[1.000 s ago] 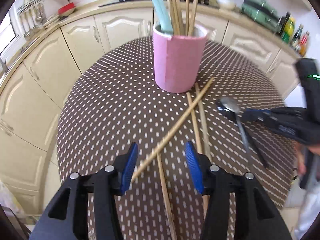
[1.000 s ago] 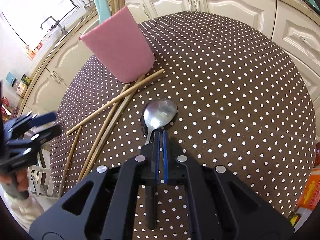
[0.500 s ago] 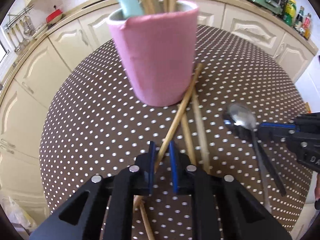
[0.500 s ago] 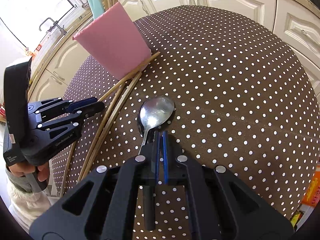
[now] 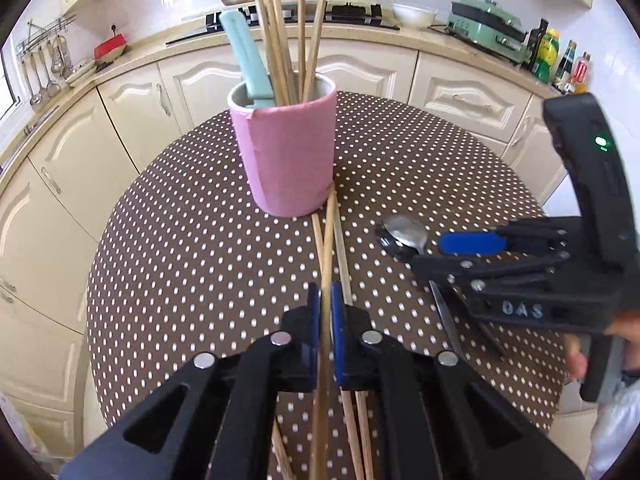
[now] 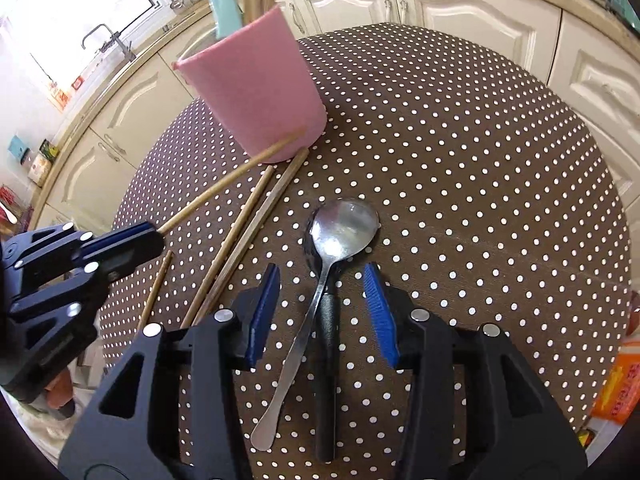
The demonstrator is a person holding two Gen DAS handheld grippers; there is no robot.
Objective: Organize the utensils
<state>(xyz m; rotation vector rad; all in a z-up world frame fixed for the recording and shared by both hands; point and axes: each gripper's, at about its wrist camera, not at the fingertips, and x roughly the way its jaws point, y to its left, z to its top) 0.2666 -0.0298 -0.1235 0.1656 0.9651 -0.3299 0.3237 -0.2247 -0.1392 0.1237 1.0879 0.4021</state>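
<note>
A pink holder (image 5: 285, 156) (image 6: 256, 92) stands on the dotted table, with several chopsticks and a teal utensil (image 5: 244, 60) in it. My left gripper (image 5: 325, 308) (image 6: 132, 240) is shut on one wooden chopstick (image 5: 329, 240) (image 6: 232, 174), whose far tip rests against the holder's base. Loose chopsticks (image 6: 248, 224) lie beside it. My right gripper (image 6: 320, 304) (image 5: 472, 242) is open above a metal spoon (image 6: 340, 228) (image 5: 404, 232), which lies on the table over a black-handled utensil (image 6: 327, 360).
The round brown polka-dot table (image 5: 180, 240) (image 6: 480, 160) is ringed by cream kitchen cabinets (image 5: 120, 120). A green appliance (image 5: 488, 24) and bottles (image 5: 552, 56) stand on the counter behind. An orange packet (image 6: 616, 388) shows past the table's right edge.
My left gripper closed on a chopstick and lifted its near end, pulling back from the holder. My right gripper opened from around the spoon, which stays on the table.
</note>
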